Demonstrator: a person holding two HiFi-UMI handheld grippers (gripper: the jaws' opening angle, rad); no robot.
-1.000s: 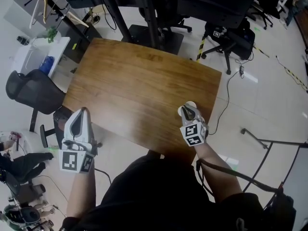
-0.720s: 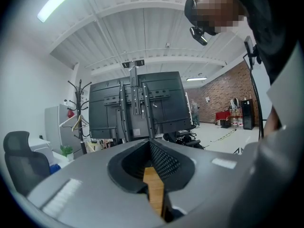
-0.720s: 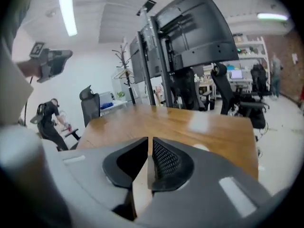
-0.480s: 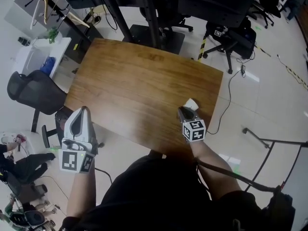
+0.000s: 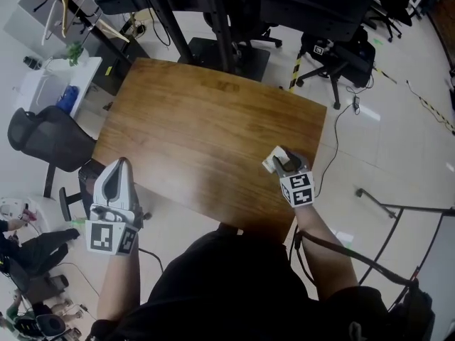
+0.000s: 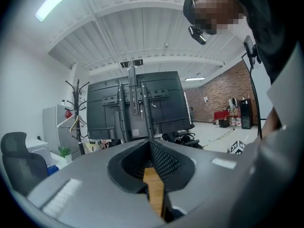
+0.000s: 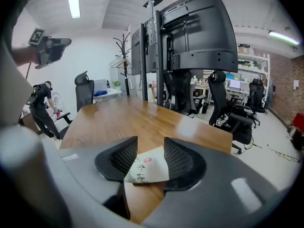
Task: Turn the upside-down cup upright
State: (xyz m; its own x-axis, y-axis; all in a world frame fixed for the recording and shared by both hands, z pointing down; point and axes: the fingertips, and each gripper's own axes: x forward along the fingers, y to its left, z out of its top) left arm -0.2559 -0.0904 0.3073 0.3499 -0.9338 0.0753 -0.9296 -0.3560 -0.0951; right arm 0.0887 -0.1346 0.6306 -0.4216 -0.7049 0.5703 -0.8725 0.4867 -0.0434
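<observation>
A white paper cup (image 5: 272,159) with red print sits near the right front edge of the wooden table (image 5: 206,126). I cannot tell which way up it stands. My right gripper (image 5: 281,163) is at the cup. In the right gripper view the cup (image 7: 147,170) lies between the two mesh pads (image 7: 180,161), and the jaws are opening around it without pressing it. My left gripper (image 5: 122,165) hangs off the table's left front corner, level, its jaws close together with nothing in them. The left gripper view shows only a thin strip of table edge (image 6: 154,194) between them.
Black office chairs stand left (image 5: 46,137) and behind right (image 5: 341,59) of the table. A black monitor stand (image 5: 220,20) is at the far side. A white side table (image 5: 53,84) is at the far left. Cables (image 5: 355,261) trail on the floor.
The right gripper rolled and shifted slightly right, and its jaws spread apart. The cup now shows at the gripper's left side. The left gripper has not moved.
</observation>
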